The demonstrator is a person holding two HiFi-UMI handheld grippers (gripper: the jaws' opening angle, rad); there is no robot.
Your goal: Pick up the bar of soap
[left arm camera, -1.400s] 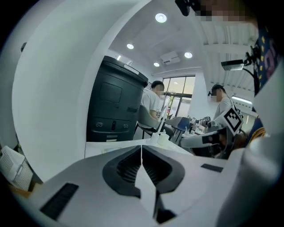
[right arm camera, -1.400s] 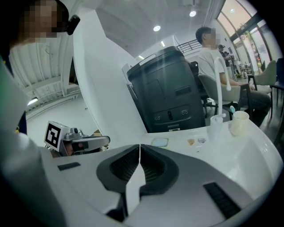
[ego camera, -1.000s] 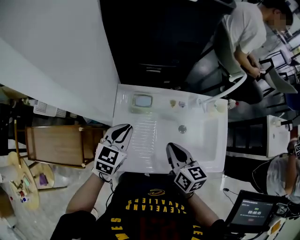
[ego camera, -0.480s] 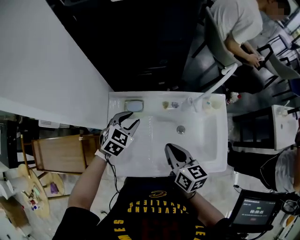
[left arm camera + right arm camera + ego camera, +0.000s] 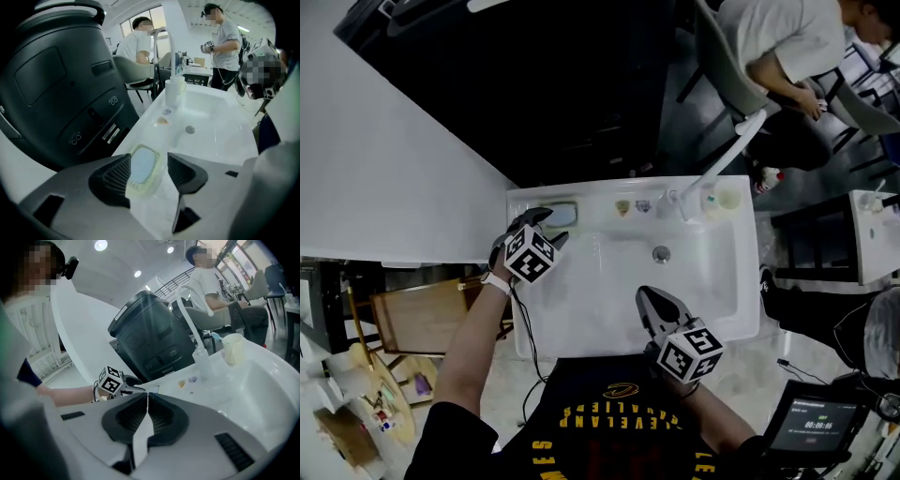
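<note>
The bar of soap (image 5: 141, 165) is pale blue and lies in a pale green dish on the back left corner of the white sink (image 5: 712, 281). My left gripper (image 5: 148, 159) is over it, its jaws opening, one on each side of the soap and dish, with the pads not pressing. From the head view the soap (image 5: 563, 215) peeks out just beyond the left gripper (image 5: 547, 228). At the sink's front edge, my right gripper (image 5: 644, 296) is shut and holds nothing. The right gripper view shows its jaws (image 5: 147, 397) closed together.
A curved white faucet (image 5: 727, 155) and a pale cup (image 5: 728, 199) stand at the back right, and the drain (image 5: 661, 253) sits in the basin. A large black machine (image 5: 581, 94) rises behind the sink. People sit and stand beyond it. A wooden box (image 5: 422, 314) is at the left.
My left gripper moved from the sink's front edge to the back left corner, over the soap dish, and its jaws went from shut to apart. The right gripper hardly moved.
</note>
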